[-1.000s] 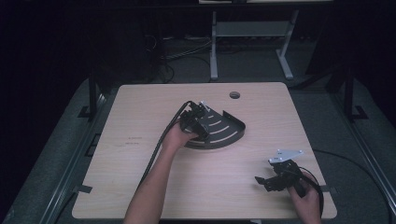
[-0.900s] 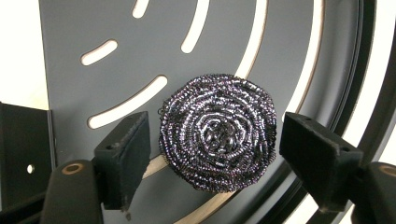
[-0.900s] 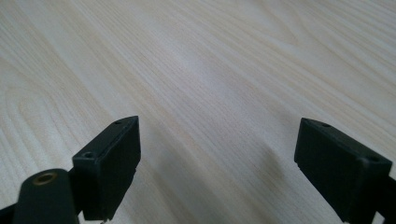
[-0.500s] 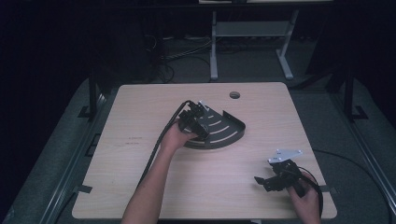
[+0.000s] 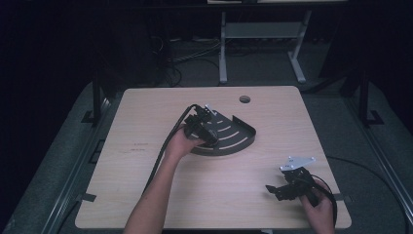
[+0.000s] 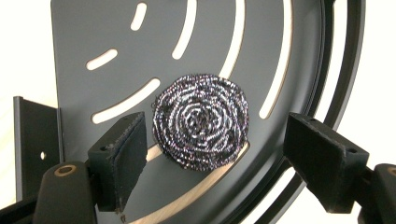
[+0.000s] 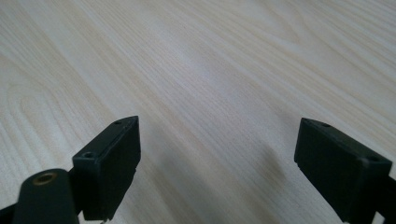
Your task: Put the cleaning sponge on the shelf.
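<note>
A round steel-wool scourer (image 6: 201, 121) lies on a dark, fan-shaped slotted tray (image 6: 93, 32) in the left gripper view. My left gripper (image 6: 219, 135) stands over it with its jaws apart. They have just been opening; the scourer sits between them, close to the left pad (image 6: 122, 154) and far from the right one, with neither pressing on it. From above, the left gripper (image 5: 208, 127) hangs over the tray's (image 5: 241, 139) left part. My right gripper (image 5: 275, 191) rests near the table's front right corner. In its own view the right gripper (image 7: 217, 135) is open over bare wood (image 7: 210, 56).
The light wooden table (image 5: 146, 126) has a round cable hole (image 5: 244, 99) near its far edge. The left gripper's cable (image 5: 165, 146) trails along the forearm. Dark floor and a metal stand (image 5: 223, 53) lie beyond the table.
</note>
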`<state>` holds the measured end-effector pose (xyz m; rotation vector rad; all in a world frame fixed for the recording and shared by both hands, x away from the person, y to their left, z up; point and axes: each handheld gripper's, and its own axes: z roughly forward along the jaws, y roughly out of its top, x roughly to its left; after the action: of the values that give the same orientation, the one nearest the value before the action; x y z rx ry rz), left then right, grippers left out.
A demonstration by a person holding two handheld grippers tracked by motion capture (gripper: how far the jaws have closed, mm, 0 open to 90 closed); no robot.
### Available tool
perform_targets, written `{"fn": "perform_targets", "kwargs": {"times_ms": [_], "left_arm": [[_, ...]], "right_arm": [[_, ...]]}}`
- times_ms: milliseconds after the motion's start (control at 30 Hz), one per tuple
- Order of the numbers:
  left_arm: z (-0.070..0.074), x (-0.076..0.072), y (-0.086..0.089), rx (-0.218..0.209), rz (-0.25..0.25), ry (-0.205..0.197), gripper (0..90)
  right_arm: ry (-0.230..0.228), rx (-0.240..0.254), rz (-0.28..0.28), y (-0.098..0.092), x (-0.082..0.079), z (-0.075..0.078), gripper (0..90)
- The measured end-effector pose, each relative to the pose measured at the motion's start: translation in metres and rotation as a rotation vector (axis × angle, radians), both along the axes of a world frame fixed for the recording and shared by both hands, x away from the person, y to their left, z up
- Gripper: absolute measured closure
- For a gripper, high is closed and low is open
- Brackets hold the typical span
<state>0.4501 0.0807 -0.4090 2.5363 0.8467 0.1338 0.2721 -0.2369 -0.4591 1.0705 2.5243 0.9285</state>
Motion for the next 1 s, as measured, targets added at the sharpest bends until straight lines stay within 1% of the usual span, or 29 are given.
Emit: {"fn": "perform_targets", "kwargs": {"times_ms": [133,200,267,367,533,600,700,833,867,900,1000], "left_arm": [[-0.002,-0.004,0.002,0.013,0.000,0.005,21.4],[-0.001,-0.005,0.004,0.005,0.003,0.015,21.3],[0.003,-0.006,0.006,0.008,-0.004,0.006,21.3],[0.008,-0.008,0.007,-0.007,-0.003,-0.010,21.3],[0.012,-0.013,0.006,-0.014,-0.012,-0.018,21.1],[0.013,-0.016,0.005,-0.008,-0.021,-0.021,21.2],[0.015,-0.020,0.005,-0.018,-0.027,-0.034,21.5],[0.016,-0.023,0.009,-0.017,-0.025,-0.036,21.6],[0.016,-0.025,0.010,-0.026,-0.021,-0.039,21.6],[0.017,-0.026,0.012,-0.027,-0.028,-0.040,21.6],[0.019,-0.031,0.015,-0.034,-0.026,-0.050,21.6]], "right_arm": [[-0.003,-0.002,-0.002,-0.001,0.000,0.000,14.0],[0.000,0.000,-0.002,-0.001,0.000,-0.001,14.0],[0.001,0.001,-0.001,0.000,0.000,-0.001,14.0],[0.001,-0.003,-0.001,0.000,0.001,-0.001,14.1],[-0.001,-0.011,0.001,0.000,0.001,-0.001,14.0],[0.001,-0.013,0.000,0.001,0.001,-0.001,14.0],[0.001,-0.013,-0.001,0.001,0.001,-0.001,14.0],[-0.002,-0.015,0.002,0.001,0.001,-0.001,14.0],[-0.001,-0.014,0.002,0.002,0.001,-0.001,14.0],[-0.002,-0.014,0.002,0.002,0.001,-0.001,14.0],[-0.004,-0.015,0.004,0.002,0.001,-0.002,14.1]]}}
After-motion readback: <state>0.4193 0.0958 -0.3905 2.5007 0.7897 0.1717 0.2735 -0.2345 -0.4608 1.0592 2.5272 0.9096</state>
